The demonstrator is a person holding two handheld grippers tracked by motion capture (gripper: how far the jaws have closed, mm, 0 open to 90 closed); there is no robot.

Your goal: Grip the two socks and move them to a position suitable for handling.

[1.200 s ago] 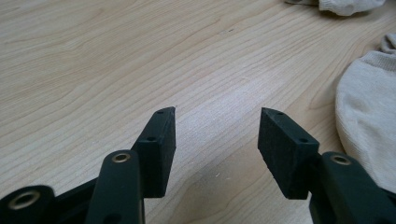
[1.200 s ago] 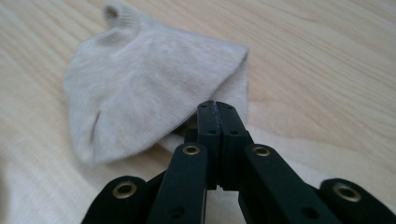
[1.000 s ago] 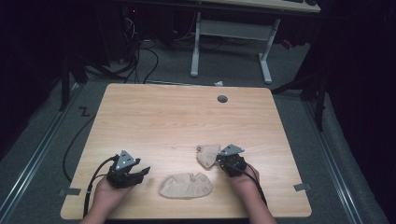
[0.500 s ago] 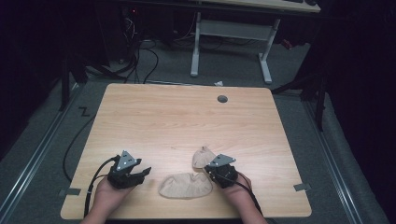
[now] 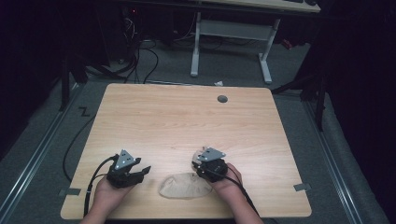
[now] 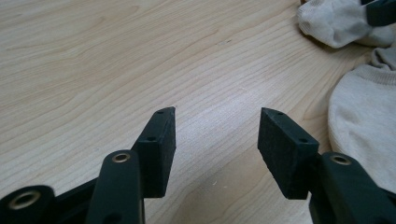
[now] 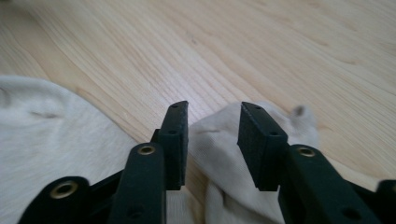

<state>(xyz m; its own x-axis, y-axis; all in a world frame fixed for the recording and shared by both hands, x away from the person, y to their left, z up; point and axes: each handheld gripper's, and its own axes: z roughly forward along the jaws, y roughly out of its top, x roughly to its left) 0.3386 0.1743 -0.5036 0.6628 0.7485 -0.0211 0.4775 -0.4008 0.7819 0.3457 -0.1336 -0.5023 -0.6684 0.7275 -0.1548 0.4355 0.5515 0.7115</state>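
Note:
Two beige socks lie near the table's front edge. One sock (image 5: pixel 184 185) (image 6: pixel 364 126) (image 7: pixel 51 126) is spread flat between the hands. The other, bunched sock (image 5: pixel 201 151) (image 6: pixel 336 21) (image 7: pixel 219 135) lies just behind it. My right gripper (image 5: pixel 204 159) (image 7: pixel 212 106) hangs right over it, mostly hiding it in the high view. Its jaws stand a narrow gap apart, straddling a fold of the bunched sock without visibly pinching it. My left gripper (image 5: pixel 142 171) (image 6: pixel 217 114) is wide open over bare wood, left of the flat sock, with nothing between its jaws.
The wooden table (image 5: pixel 187 121) has a round grommet hole (image 5: pixel 222 99) at the back. A white desk frame (image 5: pixel 229 32) and floor cables (image 5: pixel 140 56) lie beyond the far edge. Tape marks (image 5: pixel 299 187) sit near the front corners.
My right gripper has moved left and a little toward the person, coming over the bunched sock, which shifted slightly left. The left gripper and the flat sock have stayed put.

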